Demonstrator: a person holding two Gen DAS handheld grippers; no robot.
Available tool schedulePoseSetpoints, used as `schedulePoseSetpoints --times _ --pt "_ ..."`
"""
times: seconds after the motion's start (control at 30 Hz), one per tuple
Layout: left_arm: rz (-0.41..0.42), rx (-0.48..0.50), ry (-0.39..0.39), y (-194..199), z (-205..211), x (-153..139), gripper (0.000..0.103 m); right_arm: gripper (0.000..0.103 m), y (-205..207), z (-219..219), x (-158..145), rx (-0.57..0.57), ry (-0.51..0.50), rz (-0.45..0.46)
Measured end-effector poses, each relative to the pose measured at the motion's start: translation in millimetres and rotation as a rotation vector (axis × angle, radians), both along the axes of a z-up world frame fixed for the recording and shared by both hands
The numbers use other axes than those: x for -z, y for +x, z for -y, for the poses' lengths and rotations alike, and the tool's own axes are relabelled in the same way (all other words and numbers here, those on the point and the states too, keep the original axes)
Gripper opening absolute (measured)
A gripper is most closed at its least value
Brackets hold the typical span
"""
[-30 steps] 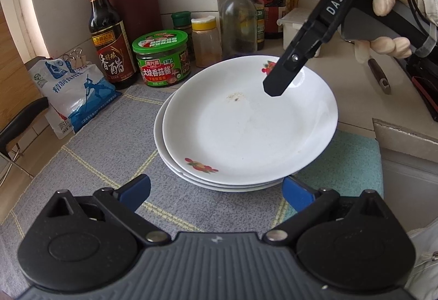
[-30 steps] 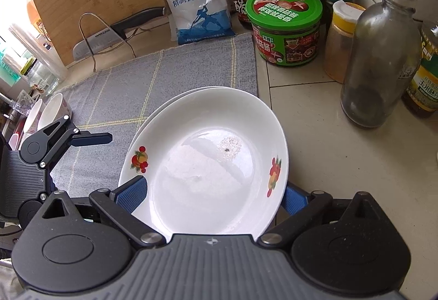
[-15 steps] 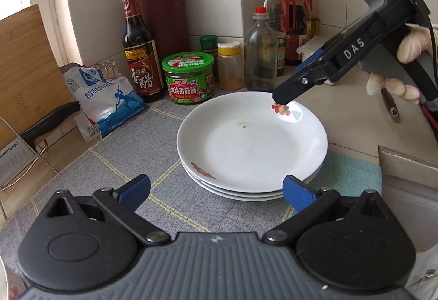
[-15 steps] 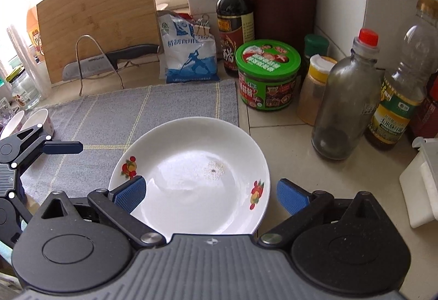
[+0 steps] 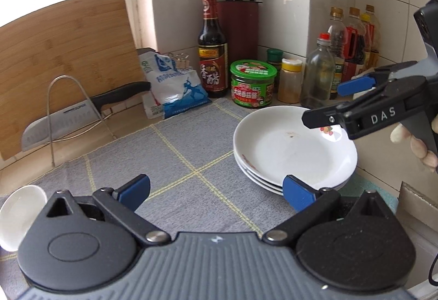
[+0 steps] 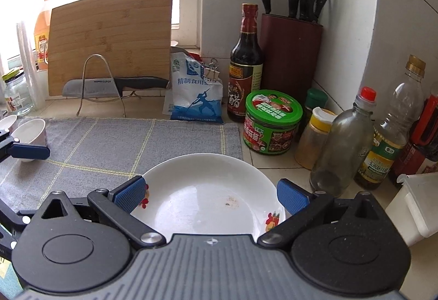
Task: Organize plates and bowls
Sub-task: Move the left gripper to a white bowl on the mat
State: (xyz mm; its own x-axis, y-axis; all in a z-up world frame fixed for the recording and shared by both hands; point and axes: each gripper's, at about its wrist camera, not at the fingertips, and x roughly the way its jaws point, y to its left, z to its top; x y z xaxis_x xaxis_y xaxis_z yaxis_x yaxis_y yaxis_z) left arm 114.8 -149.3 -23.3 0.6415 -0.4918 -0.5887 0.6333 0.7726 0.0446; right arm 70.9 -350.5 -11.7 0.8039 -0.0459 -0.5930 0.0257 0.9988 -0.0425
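Three white plates [image 5: 294,148] are seen stacked at the right edge of the grey mat [image 5: 175,163], partly overhanging onto the tiled counter [image 6: 276,163], just in front of the green-lidded jar [image 5: 252,83]. The left gripper [image 5: 216,190] is held with its jaws spread wide and nothing between them; the stack lies ahead and to its right, with the right pad close to the near rim. The right gripper [image 6: 210,194] is likewise fully open and empty, poised above the top plate, its pads flanking the dish without contact being visible. A small white bowl [image 6: 28,133] is located at the far left edge of the mat, beside the left gripper's finger. The left gripper is judged nearer to the bowl, so the next pick is best assigned to it. The bowl lies to the left of its fingers.
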Motion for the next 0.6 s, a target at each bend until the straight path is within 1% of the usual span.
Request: schedulePoseSetpoints --times 0.2,0.27,0.37,0.43,0.6 --pt "-0.011 -0.136 0.038 -10 -38 -2 0.102 0.103 2 -41 8 -0.099 0.015 -0.042" --pt "-0.018 -0.175 0.033 -13 -54 -3 0.102 0.103 1 -63 12 -0.140 0.021 -0.051" --pt "-0.031 -0.202 0.025 -16 -82 -5 0.102 0.103 1 -99 18 -0.198 0.007 -0.062" --pt "-0.033 -0.200 0.025 -18 -106 -8 0.102 0.103 0 -125 21 -0.224 -0.011 -0.068" --pt "-0.023 -0.206 0.071 -22 -167 -13 0.102 0.103 -4 -189 26 -0.288 -0.007 -0.088"
